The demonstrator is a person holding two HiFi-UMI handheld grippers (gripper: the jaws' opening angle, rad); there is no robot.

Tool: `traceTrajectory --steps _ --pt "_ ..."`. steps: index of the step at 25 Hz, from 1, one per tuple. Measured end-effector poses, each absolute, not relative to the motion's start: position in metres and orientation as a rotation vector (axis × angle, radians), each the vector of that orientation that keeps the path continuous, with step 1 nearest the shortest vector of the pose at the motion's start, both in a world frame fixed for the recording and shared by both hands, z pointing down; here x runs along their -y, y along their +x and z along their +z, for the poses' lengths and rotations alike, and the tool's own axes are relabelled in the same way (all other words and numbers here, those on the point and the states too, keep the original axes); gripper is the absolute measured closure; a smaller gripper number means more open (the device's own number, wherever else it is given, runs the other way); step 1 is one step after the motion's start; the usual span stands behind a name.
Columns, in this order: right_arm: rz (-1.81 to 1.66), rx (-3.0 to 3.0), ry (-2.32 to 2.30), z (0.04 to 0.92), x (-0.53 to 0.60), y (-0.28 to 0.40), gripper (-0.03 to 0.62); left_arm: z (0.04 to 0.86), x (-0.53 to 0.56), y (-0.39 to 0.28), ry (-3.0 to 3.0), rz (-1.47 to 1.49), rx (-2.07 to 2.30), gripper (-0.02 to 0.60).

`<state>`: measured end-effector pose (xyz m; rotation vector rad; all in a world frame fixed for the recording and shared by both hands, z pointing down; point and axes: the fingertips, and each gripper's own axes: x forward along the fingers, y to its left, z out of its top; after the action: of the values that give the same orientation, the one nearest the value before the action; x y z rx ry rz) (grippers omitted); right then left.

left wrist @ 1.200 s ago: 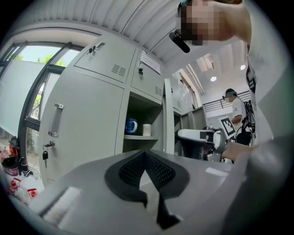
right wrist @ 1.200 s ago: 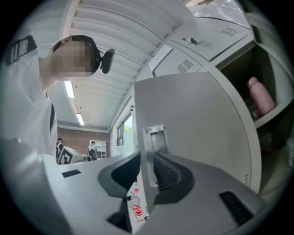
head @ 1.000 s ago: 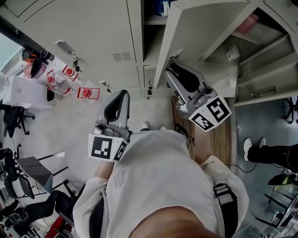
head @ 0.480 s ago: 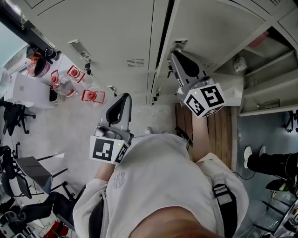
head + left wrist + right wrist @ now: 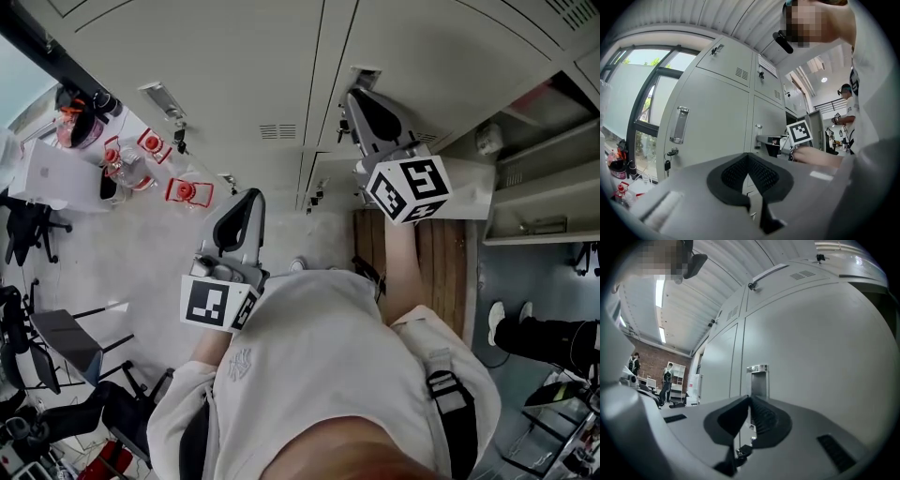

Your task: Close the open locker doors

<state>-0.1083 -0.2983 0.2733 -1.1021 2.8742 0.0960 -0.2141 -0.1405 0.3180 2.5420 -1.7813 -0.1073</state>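
Note:
A bank of pale grey lockers (image 5: 234, 66) fills the top of the head view. My right gripper (image 5: 361, 105) is shut and empty, its tips against a grey locker door (image 5: 441, 56) just below that door's metal handle (image 5: 364, 75). The door lies about flush with the locker front. In the right gripper view the handle (image 5: 757, 377) stands right beyond the shut jaws, with a key (image 5: 743, 451) below. To the right, one locker (image 5: 534, 178) stands open and shows its shelves. My left gripper (image 5: 236, 214) hangs shut and empty, well back from the lockers.
A white table (image 5: 56, 178) with red-topped items (image 5: 178, 190) stands at the left, with office chairs (image 5: 47, 337) below it. A wooden pallet (image 5: 441, 262) lies under the open locker. Another person's legs (image 5: 548, 336) are at the right edge.
My right gripper has pushed the open door round from wide open to about flush with the locker front. The left gripper has hardly moved.

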Motion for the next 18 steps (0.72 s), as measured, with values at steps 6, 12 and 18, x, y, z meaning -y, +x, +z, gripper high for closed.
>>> traceTrajectory --steps 6,12,18 --pt "0.093 -2.883 -1.073 0.274 0.3 -0.109 0.571 0.319 0.145 -0.209 2.531 -0.104 1.79 0.58" --pt "0.155 -2.902 -1.12 0.277 0.298 -0.108 0.569 0.318 0.147 -0.195 2.54 -0.1 1.782 0.58" --pt "0.146 -2.867 -1.105 0.272 0.283 -0.09 0.569 0.316 0.149 -0.176 2.566 -0.108 1.749 0.58"
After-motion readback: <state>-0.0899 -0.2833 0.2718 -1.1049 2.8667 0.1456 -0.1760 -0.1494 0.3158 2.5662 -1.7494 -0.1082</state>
